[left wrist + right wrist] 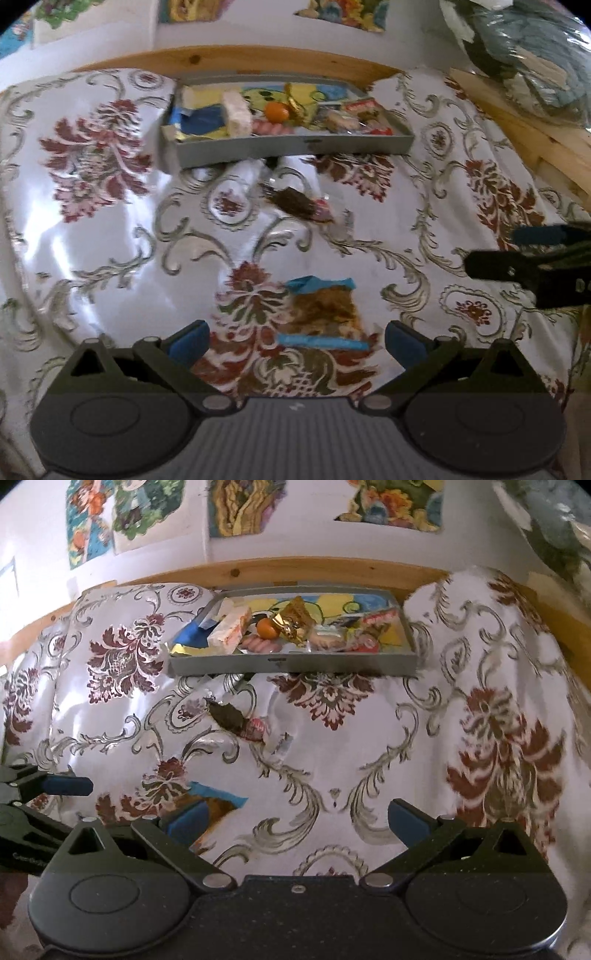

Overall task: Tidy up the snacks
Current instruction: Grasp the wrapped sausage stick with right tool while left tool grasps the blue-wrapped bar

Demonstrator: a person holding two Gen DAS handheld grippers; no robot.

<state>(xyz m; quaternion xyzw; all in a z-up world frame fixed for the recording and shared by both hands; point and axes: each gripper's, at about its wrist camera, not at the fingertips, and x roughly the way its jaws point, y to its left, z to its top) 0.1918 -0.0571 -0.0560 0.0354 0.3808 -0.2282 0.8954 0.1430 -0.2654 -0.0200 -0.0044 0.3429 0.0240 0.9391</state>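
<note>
Left wrist view: tray (295, 146) is mostly filled; two packets (321, 314) (301, 203), seemingly snacks, are left out; both tools (295, 341) (295, 821) are held open, empty.

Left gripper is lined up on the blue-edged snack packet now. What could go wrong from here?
1. The blue-edged packet lies flat on glossy, wrinkled cloth; the open left gripper may pinch fabric with it or slide it away.
2. The tray already looks crowded, so another packet could push the orange ball or wrappers over the low rim.
3. The right gripper is close by; the two could bump if both go for the dark packet.
</note>
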